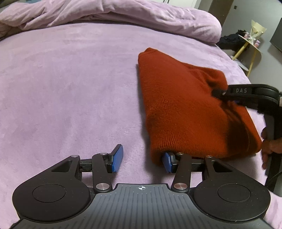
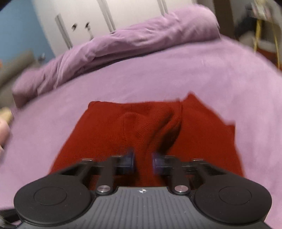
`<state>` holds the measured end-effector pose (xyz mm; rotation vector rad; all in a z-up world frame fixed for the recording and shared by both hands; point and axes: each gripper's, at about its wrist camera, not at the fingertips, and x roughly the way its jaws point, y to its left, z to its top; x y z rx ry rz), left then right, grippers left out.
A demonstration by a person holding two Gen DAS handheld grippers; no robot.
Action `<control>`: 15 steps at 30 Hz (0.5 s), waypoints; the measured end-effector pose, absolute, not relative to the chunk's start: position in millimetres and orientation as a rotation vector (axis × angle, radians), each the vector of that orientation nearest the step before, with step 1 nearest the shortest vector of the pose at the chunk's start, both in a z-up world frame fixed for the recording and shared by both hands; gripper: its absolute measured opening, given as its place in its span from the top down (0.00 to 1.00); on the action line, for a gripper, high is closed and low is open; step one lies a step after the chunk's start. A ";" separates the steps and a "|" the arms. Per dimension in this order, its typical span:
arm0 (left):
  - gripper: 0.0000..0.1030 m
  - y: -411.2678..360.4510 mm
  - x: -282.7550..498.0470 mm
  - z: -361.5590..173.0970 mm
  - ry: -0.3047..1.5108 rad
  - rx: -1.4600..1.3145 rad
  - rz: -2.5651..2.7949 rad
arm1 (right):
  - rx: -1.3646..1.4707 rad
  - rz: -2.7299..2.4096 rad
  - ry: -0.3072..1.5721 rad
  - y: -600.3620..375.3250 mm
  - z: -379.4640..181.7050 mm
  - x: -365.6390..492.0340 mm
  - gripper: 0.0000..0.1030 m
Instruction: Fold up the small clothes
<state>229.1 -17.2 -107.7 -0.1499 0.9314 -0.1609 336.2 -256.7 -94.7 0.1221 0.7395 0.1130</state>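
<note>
We see the sweater (image 1: 185, 105), a rust-red knit, lying folded on the bed (image 1: 70, 88), right of centre in the left wrist view and stretching from mid-frame down toward the lower right. In the right wrist view it fills the lower middle (image 2: 141, 126), with a ridge of bunched cloth running up from between the fingers and a loose flap sticking out at the upper right of the garment.

Our left tongs (image 1: 141, 159) sit at the bottom centre of their own view, spread wide. The left blue pad (image 1: 117, 158) rests over bare bed; the right pad is tucked against the near corner of the sweater, partly hidden by the knit. Nothing lies gripped between them.

Our right tongs (image 2: 142, 161) sit low over the sweater, fingers apart with a strip of red cloth in the gap. The view is blurred, so we cannot tell whether the pads are pinching that cloth. In the left wrist view the same tongs (image 1: 218, 92) come in from the right edge, their tips pressing into the top of the sweater.

A hand (image 1: 269, 148) shows at the right edge, below that tool.

A rumpled lilac duvet (image 1: 123, 15) lies along the top of the bed. Beyond it, upper right, stands a small yellow-legged table (image 1: 250, 45).
</note>
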 end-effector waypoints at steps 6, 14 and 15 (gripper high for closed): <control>0.49 -22.0 229.1 -103.0 0.927 -0.162 -0.162 | -0.091 0.031 0.637 -255.2 -70.6 322.0 0.89; 0.44 -31.8 229.9 -99.5 0.930 -0.166 -0.195 | -0.214 -0.074 0.684 -260.7 -106.9 326.6 0.89; 0.44 -31.6 229.6 -99.0 0.931 -0.163 -0.198 | -0.233 -0.079 0.680 -260.5 -109.5 324.3 0.89</control>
